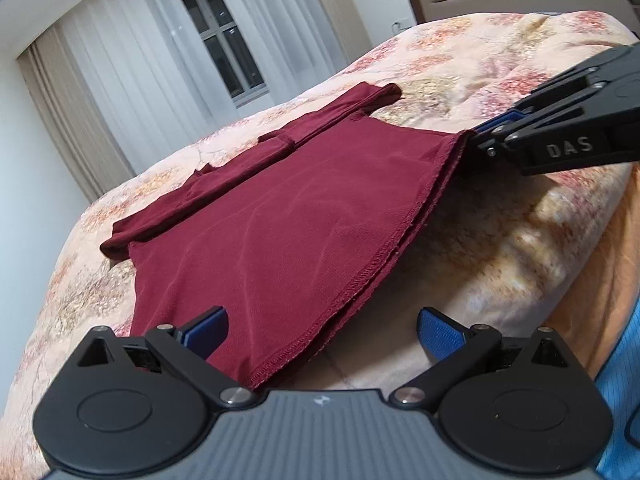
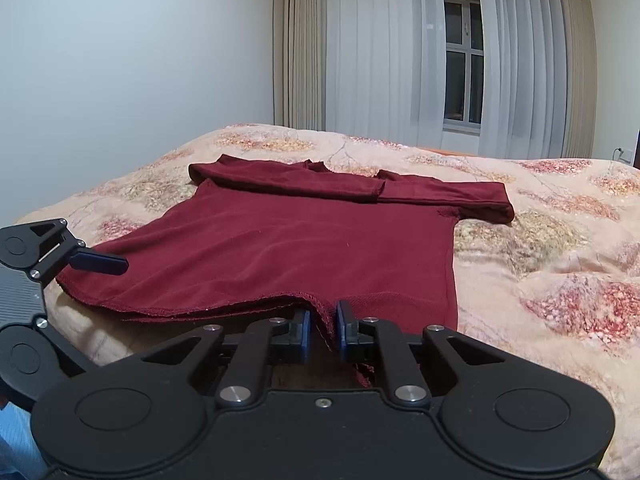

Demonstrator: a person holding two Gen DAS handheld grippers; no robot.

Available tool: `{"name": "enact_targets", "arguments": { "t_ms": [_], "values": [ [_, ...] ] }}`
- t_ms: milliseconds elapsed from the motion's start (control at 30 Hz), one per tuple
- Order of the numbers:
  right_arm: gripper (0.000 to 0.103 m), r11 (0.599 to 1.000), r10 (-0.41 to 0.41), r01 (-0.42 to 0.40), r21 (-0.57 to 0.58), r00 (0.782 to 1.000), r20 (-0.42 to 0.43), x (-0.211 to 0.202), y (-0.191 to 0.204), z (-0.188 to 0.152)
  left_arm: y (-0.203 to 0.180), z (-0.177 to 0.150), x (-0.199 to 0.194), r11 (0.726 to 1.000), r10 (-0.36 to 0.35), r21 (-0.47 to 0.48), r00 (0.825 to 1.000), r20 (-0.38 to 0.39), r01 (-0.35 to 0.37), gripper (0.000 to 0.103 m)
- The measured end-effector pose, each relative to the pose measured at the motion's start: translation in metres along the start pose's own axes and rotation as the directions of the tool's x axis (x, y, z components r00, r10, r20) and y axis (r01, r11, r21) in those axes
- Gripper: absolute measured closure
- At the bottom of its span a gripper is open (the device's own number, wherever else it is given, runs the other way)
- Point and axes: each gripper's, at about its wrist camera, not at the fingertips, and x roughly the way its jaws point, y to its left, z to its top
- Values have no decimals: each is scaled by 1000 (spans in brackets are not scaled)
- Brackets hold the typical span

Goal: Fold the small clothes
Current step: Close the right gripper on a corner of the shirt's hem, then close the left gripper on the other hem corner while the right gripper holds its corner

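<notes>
Floral bedspread [image 2: 560,248] is filling the lower half of both views, and your maroon long-sleeved shirt [image 2: 304,256] is lying on it, sleeves folded across the chest. Your right gripper [image 2: 322,330] is pinching the hem at bottom centre, blue pads [image 2: 344,328] clamped on the fabric. Your left gripper [image 1: 320,330] is sitting spread wide at the hem's other corner, the cloth lying between its fingers. White curtains [image 2: 400,48] are hanging over a window [image 2: 464,60] behind.
</notes>
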Motion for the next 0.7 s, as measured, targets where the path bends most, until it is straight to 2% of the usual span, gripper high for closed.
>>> {"name": "enact_targets", "arguments": {
  "t_ms": [167,700],
  "values": [
    [89,1000,0,0,2,1000,1,0,-1,0,9,6,3,999,-7,-44,1000,-30,5,1],
    [89,1000,-2,2,3,1000,-5,2,-1,-1,25,0,8,996,13,-91,999,-52,-18,2]
  ]
}}
